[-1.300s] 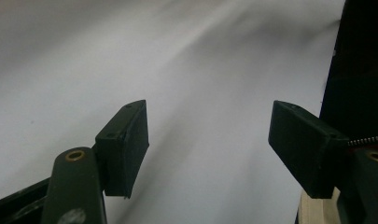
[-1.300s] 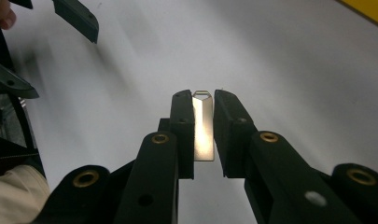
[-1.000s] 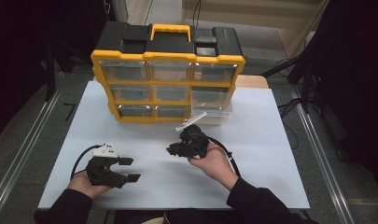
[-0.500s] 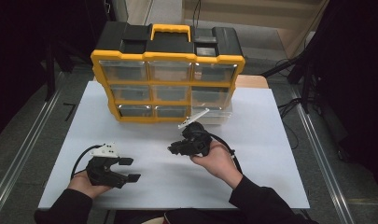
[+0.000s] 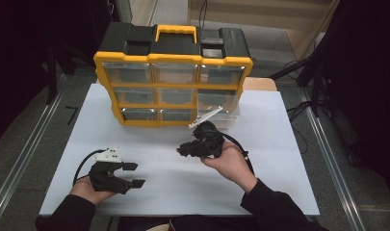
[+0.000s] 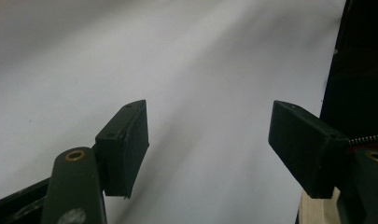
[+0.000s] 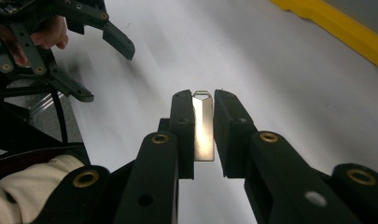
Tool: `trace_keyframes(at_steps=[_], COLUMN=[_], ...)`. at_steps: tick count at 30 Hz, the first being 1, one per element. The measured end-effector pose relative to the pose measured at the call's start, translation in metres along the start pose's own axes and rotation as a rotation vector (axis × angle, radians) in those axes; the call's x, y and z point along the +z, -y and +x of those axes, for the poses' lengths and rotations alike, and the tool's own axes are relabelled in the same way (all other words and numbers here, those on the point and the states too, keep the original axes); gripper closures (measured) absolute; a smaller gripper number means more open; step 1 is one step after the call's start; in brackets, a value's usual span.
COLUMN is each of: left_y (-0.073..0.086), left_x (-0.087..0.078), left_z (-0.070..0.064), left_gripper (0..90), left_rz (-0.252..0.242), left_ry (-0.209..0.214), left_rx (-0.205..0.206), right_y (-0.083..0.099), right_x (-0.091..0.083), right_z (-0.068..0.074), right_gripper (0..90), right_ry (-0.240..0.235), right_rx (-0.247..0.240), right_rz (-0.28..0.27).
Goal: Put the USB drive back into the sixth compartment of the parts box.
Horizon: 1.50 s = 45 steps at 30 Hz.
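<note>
A yellow and black drawer organizer (image 5: 173, 77) stands at the back of the white table (image 5: 274, 159). My right gripper (image 5: 182, 150) hovers in front of it, pointing left. In the right gripper view its jaws are shut on a thin shiny metal plate (image 7: 204, 126), which stands on edge between the pads. My left gripper (image 5: 136, 174) rests low at the front left, open, with nothing between its fingers (image 6: 126, 140). The left gripper (image 7: 102, 67) also appears at the top left of the right gripper view.
The organizer's bottom right clear drawer (image 5: 226, 119) sticks out a little toward me. Metal rails (image 5: 332, 163) run along both sides of the table. A dark cable (image 5: 238, 144) loops off the right gripper.
The right gripper has shifted slightly toward the organizer, still holding the metal plate. The left gripper has stayed put.
</note>
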<state>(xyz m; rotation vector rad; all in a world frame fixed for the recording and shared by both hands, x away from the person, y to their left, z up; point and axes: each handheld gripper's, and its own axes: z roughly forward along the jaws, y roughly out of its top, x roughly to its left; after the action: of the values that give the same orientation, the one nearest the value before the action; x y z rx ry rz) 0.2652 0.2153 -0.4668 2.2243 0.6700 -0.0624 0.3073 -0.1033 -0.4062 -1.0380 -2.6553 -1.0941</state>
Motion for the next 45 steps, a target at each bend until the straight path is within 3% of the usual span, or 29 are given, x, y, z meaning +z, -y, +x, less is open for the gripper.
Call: trace_keyframes(at_steps=[32,45], left_y=[0.000,0.000], left_x=[0.001,0.001], left_z=[0.001,0.001], left_gripper=[29.7,29.6], left_rz=[-0.003,-0.004], left_ry=[0.001,0.000], left_rx=[-0.005,-0.007], right_y=[-0.009,-0.009], right_x=[-0.049,-0.073], right_z=[0.001,-0.009], right_gripper=[76.0,76.0], right_ry=[-0.008,0.009], right_rx=[0.017,0.041], right_rz=[-0.022,-0.060])
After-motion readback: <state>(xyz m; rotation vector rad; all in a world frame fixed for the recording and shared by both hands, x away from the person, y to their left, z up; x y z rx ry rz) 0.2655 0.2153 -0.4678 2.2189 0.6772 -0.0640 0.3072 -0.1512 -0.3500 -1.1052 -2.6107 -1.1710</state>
